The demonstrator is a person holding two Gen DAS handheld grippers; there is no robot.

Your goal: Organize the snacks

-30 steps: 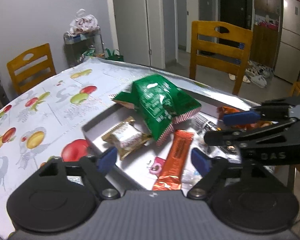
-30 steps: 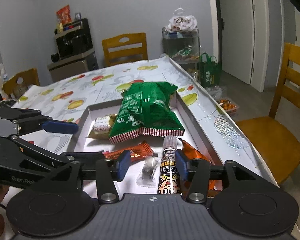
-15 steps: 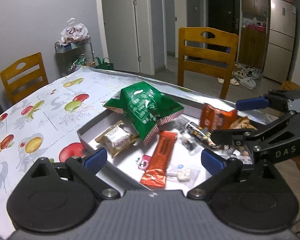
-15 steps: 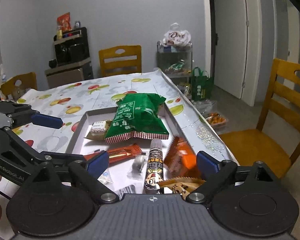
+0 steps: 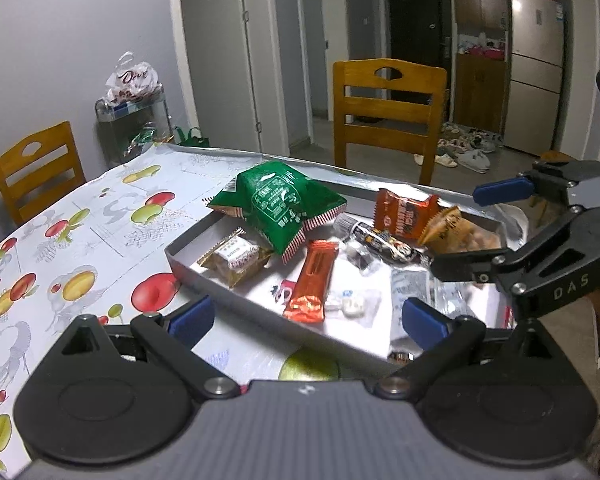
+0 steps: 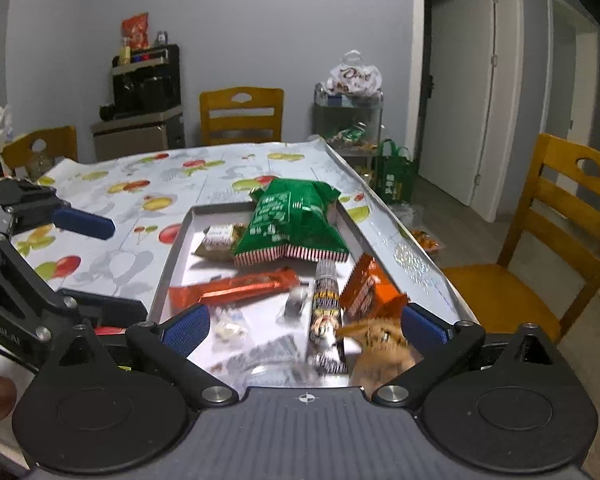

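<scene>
A dining room with grey walls is showing behind a table that is wearing a cloth printed with apples and pears. Wooden chairs are standing around it, and a fridge is sitting in the upper right of the left wrist view. A grey tray is lying in the middle of both views, holding the snacks.

A green bag is lying puffed up at the far end of the tray, overlapping a small gold-wrapped cake to its left. A long orange bar is lying flat at the centre of the left wrist view, with a clear packet of white candy touching its lower end. To the right of the bar a dark striped tube is lying across the tray, and beyond it an orange packet is standing tilted against a tan bag of nuts.

The left gripper is hovering at the bottom of its view over the near edge of the tray, its blue-tipped jaws spread wide apart and holding nothing. The right gripper is hanging low in its own view above the near end of the tray, jaws likewise wide apart and empty, with the tan bag appearing blurred just inside its right finger.
</scene>
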